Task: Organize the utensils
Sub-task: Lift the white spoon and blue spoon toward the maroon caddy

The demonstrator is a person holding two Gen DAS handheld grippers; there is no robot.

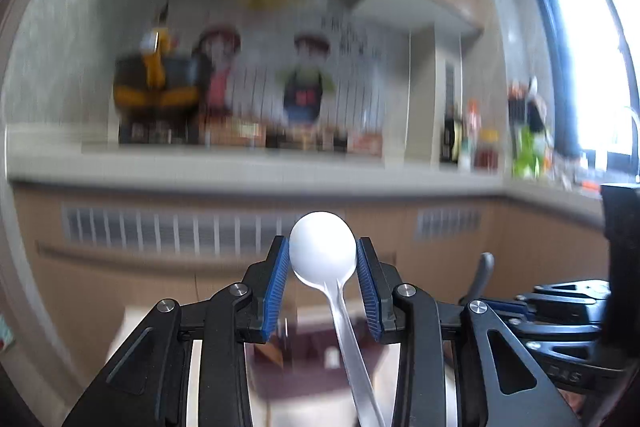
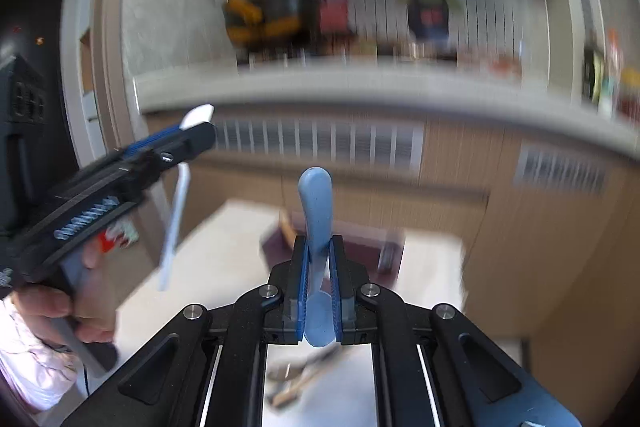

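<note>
1. My left gripper (image 1: 322,251) holds a white spoon (image 1: 323,251). The bowl of the spoon sits between the two blue pads (image 1: 277,283), which press on its left and right edges. The jaws stand partly spread, pinching the bowl.
2. The handle of the white spoon runs back and down from the bowl, below the jaws, toward the lower edge of the left wrist view.
3. In the right wrist view, my left gripper (image 2: 200,125) appears to the left of my right jaws, gripped by a hand (image 2: 68,303) with a pale pink sleeve (image 2: 28,359). The white spoon (image 2: 176,223) hangs down from it, bowl at the tips, handle pointing downward.
4. My right gripper (image 2: 319,255) holds a blue spoon (image 2: 316,211). The jaws are pressed nearly together on its handle.
5. The rounded handle end of the blue spoon stands up and forward beyond the fingertips. Its bowl lies behind the pads, between the jaw bases.
6. Ahead of both jaws: a grey countertop (image 1: 256,167) over tan cabinets, heavily blurred.
7. Below and ahead of my right jaws: a white table surface (image 2: 224,251) with a dark tray (image 2: 360,247), blurred.
</note>
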